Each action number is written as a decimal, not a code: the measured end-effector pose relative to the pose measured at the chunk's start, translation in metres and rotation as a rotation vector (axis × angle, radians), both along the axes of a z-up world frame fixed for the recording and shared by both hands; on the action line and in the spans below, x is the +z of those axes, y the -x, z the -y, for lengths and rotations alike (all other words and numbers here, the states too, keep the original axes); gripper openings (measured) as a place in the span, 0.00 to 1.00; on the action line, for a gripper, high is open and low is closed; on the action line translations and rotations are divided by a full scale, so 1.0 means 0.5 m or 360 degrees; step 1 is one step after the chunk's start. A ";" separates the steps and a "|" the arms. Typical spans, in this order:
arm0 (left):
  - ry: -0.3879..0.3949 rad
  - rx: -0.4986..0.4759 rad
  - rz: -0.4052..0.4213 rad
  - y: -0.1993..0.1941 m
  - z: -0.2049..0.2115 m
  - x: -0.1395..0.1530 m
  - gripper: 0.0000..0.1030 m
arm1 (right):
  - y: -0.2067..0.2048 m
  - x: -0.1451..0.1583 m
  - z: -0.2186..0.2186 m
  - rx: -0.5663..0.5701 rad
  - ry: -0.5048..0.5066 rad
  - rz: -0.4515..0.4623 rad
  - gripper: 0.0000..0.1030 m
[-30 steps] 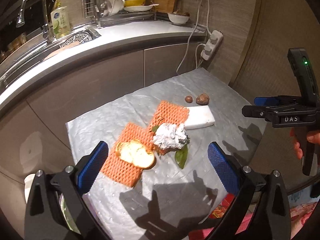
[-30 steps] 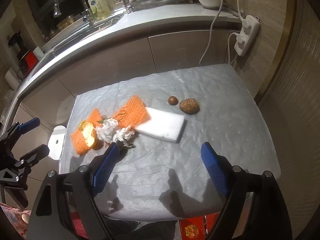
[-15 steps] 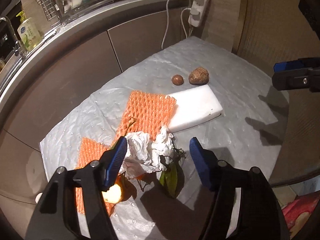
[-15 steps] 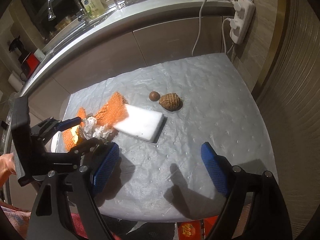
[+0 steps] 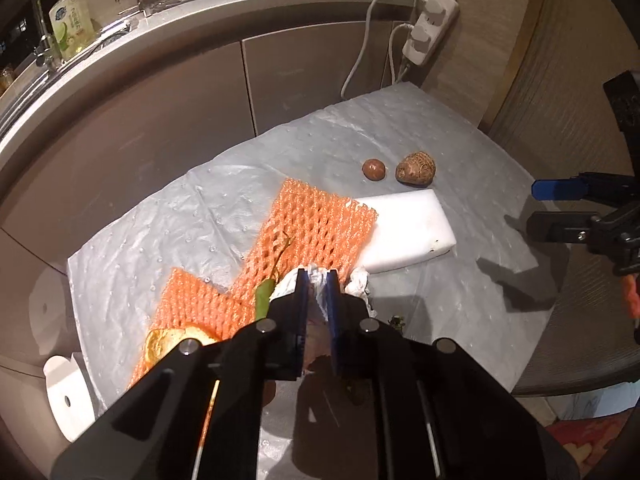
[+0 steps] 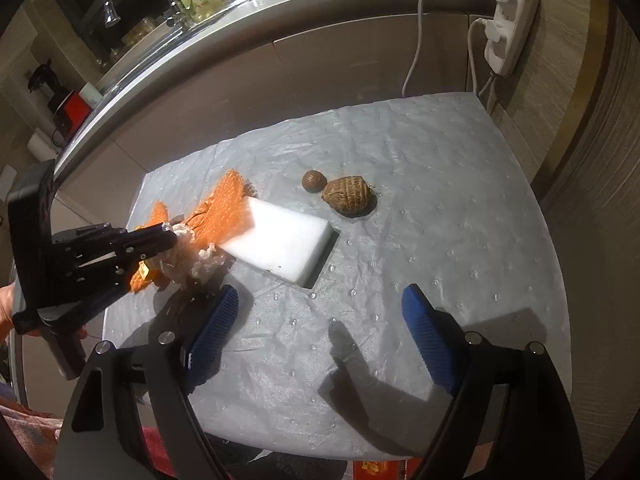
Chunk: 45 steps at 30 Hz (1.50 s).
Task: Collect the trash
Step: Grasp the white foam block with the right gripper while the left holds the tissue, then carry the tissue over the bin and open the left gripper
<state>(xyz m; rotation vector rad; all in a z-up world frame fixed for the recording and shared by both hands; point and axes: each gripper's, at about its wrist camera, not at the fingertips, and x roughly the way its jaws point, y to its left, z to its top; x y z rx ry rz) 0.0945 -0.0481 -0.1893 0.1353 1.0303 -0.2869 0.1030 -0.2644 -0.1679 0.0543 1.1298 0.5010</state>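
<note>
My left claw (image 5: 316, 280) is tipped steeply down over the near-left part of the surface (image 6: 440, 168), its blue pads pinched tight on the crumpled tissue (image 6: 188, 256). The tissue sits where it lay, on the near edge of the orange foam netting (image 5: 316, 224), with a green leaf (image 5: 262, 300) just beside the pads and a piece of bread (image 5: 160, 346) to the left on a second strip of netting. In the right wrist view I see that claw reaching in from the left, with a hand (image 6: 6, 308) at the frame edge on its handle.

My right claw (image 6: 320, 320) also points downward, jaws standing wide with nothing between them, hovering over bare covering near the front edge. Ahead of it lies the white foam block (image 6: 280, 240), touching the netting, and past that a small brown nut (image 6: 314, 181) just beside a ridged brown shell (image 6: 350, 196)
</note>
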 end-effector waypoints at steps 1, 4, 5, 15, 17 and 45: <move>0.0017 0.0014 -0.0001 0.006 -0.005 0.009 0.09 | -0.002 -0.003 -0.008 0.0059 0.0006 0.0006 0.81; 0.0093 0.0067 0.0005 0.027 -0.023 0.044 0.09 | -0.007 -0.012 -0.042 0.0293 0.0070 0.0064 0.81; 0.0130 0.0088 0.0007 0.034 -0.029 0.058 0.09 | -0.009 -0.015 -0.056 0.0389 0.0104 0.0091 0.81; 0.0306 0.0294 0.0149 0.098 -0.069 0.181 0.09 | -0.074 -0.059 -0.166 0.1118 0.0313 0.0198 0.75; 0.0308 0.0335 0.0162 0.106 -0.076 0.192 0.09 | -0.083 -0.071 -0.186 0.1226 0.0342 0.0190 0.75; 0.0320 0.0689 0.0317 0.244 -0.265 0.260 0.09 | 0.001 0.038 -0.079 0.0658 0.0233 0.0079 0.61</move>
